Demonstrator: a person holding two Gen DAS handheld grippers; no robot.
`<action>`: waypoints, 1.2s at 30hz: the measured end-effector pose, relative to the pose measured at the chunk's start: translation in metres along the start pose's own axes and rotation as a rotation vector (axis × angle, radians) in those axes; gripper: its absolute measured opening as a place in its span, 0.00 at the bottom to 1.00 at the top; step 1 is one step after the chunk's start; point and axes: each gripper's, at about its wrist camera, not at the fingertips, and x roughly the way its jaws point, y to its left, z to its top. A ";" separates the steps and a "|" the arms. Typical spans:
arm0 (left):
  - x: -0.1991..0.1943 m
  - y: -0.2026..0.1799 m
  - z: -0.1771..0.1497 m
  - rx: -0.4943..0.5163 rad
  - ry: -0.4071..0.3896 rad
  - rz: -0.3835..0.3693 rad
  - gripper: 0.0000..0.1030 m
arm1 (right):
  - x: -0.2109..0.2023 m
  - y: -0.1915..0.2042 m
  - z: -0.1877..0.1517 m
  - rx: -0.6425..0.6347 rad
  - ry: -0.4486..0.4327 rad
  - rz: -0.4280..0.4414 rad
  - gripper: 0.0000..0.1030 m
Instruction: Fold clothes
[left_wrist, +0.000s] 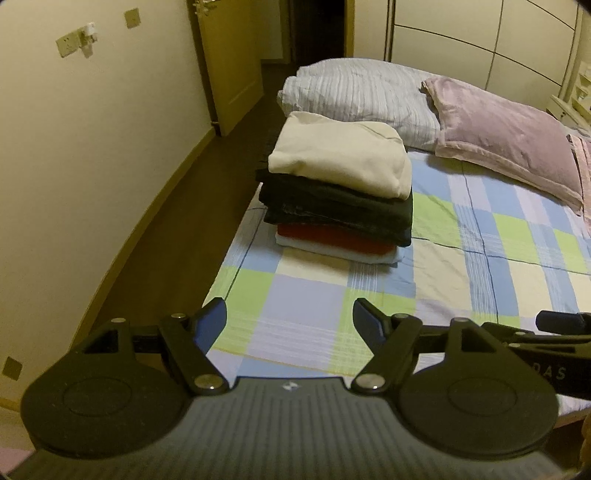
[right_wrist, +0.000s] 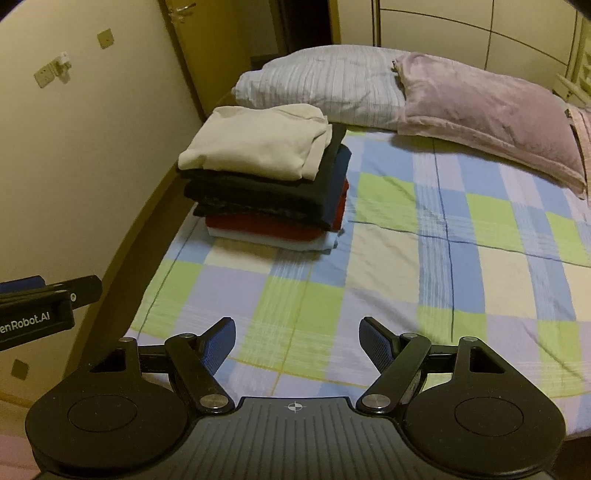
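A stack of folded clothes (left_wrist: 340, 199) (right_wrist: 266, 184) sits near the left side of the bed: a cream garment (left_wrist: 340, 158) (right_wrist: 255, 142) on top, dark ones under it, then a red one (left_wrist: 332, 238) (right_wrist: 266, 225) and a white one at the bottom. My left gripper (left_wrist: 290, 319) hangs open over the checked sheet, short of the stack, nothing between its fingers. My right gripper (right_wrist: 297, 338) is also open and empty, over the sheet in front of the stack. Each gripper's body shows at the edge of the other's view.
The checked bedsheet (left_wrist: 480, 266) (right_wrist: 461, 258) spreads to the right of the stack. A striped folded quilt (left_wrist: 362, 92) (right_wrist: 325, 85) and a pink pillow (left_wrist: 509, 136) (right_wrist: 487, 107) lie at the head. A wall, a strip of floor (left_wrist: 177, 236) and a door are on the left.
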 end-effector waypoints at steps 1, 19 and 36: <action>0.004 0.002 0.003 0.007 0.002 -0.008 0.70 | 0.002 0.002 0.002 0.005 0.001 -0.008 0.75; 0.052 0.008 0.038 0.108 0.041 -0.088 0.70 | 0.045 0.020 0.030 0.086 0.052 -0.084 0.75; 0.078 0.010 0.051 0.099 0.064 -0.111 0.70 | 0.068 0.024 0.048 0.090 0.077 -0.099 0.75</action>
